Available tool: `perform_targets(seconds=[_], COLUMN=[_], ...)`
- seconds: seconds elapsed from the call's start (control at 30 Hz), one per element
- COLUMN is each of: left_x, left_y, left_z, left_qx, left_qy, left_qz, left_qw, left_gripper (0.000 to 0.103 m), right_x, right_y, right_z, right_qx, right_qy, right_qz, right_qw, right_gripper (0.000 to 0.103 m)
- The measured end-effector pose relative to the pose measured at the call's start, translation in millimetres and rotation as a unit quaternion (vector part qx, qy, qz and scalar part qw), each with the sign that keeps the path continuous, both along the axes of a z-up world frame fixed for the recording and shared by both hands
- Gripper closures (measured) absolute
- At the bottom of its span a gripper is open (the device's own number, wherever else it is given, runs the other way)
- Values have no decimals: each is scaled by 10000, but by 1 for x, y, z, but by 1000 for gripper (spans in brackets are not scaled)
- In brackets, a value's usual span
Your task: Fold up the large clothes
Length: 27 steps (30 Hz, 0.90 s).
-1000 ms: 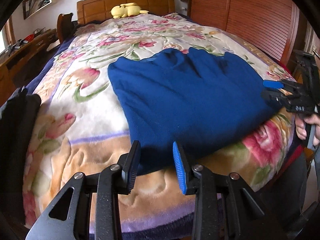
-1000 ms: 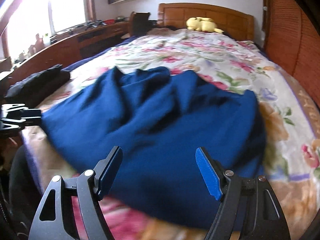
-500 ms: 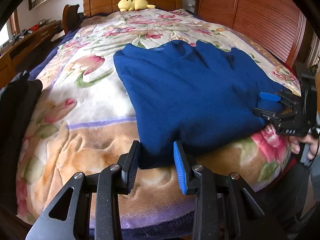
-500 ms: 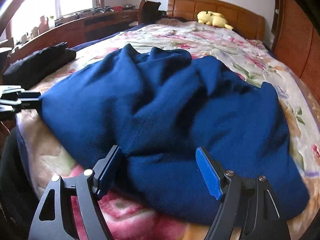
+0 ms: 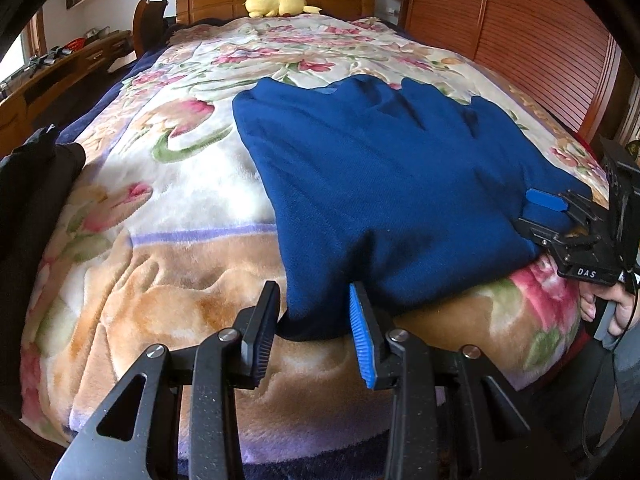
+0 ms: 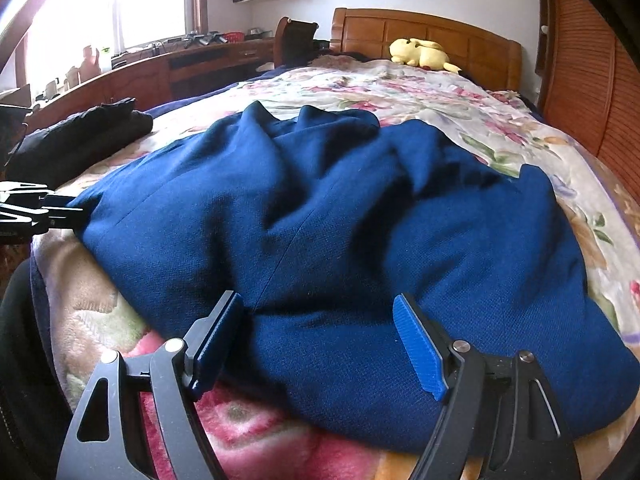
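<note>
A dark blue garment point(image 5: 392, 184) lies spread and rumpled on the floral blanket point(image 5: 168, 184) near the foot of the bed. My left gripper point(image 5: 314, 308) stands part open at the garment's near left corner. The corner lies between the pads, and they do not press on it. My right gripper point(image 6: 318, 312) is wide open and straddles the near hem of the garment point(image 6: 320, 220) at its right corner. The left wrist view also shows the right gripper point(image 5: 536, 214), at the cloth's right edge. The left gripper point(image 6: 40, 208) shows at the left edge of the right wrist view.
Folded black clothing point(image 5: 32, 200) lies on the bed's left side. A yellow plush toy point(image 5: 280, 2) rests against the wooden headboard. A wooden desk point(image 6: 140, 72) runs along the left, slatted wooden doors point(image 5: 520, 40) along the right. A person's hand point(image 5: 616, 308) holds the right gripper.
Both grippers have come in lower and closer to the garment's near edge. The left corner now sits between the left fingers, and the right jaws straddle the hem. The cloth has settled.
</note>
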State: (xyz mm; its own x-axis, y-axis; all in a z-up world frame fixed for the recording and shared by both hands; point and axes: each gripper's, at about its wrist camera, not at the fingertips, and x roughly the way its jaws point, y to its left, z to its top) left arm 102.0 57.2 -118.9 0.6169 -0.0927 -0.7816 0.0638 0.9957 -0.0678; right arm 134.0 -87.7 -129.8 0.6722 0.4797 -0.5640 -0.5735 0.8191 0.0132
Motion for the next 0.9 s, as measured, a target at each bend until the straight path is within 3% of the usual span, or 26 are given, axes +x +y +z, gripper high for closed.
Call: perform_targets(seconds=[0.07,0.17,0.57,0.73,0.9], left_x=[1,4,44,69,89], left_y=[-1,-5,-75,-135,-209], left_z=[1,12,108,137,152], left_qx=[-20,-136,-34,57,-116], left_qy=[-51,-229,-1114,-1347,-1408], left_qz=[-5,-186,-1052,-1725,-2461], left_qw=[10000,9995,9882,9757,9589], left_gripper=[69,91,97,98,98], right_x=[-5,-6,-6,-20,-35], right_y=[-2,-4,-16,-72,-150], right_z=[-1,-1,7,29,42], right_qx=[-5,13,286,484,292], right_qy=[-22,-18,180,42,-217], right_qz=[0,5,-3,-472,-1295], right_qw=[10000,10000,9994,9977,9909], right_gripper=[24,24,24,24,24])
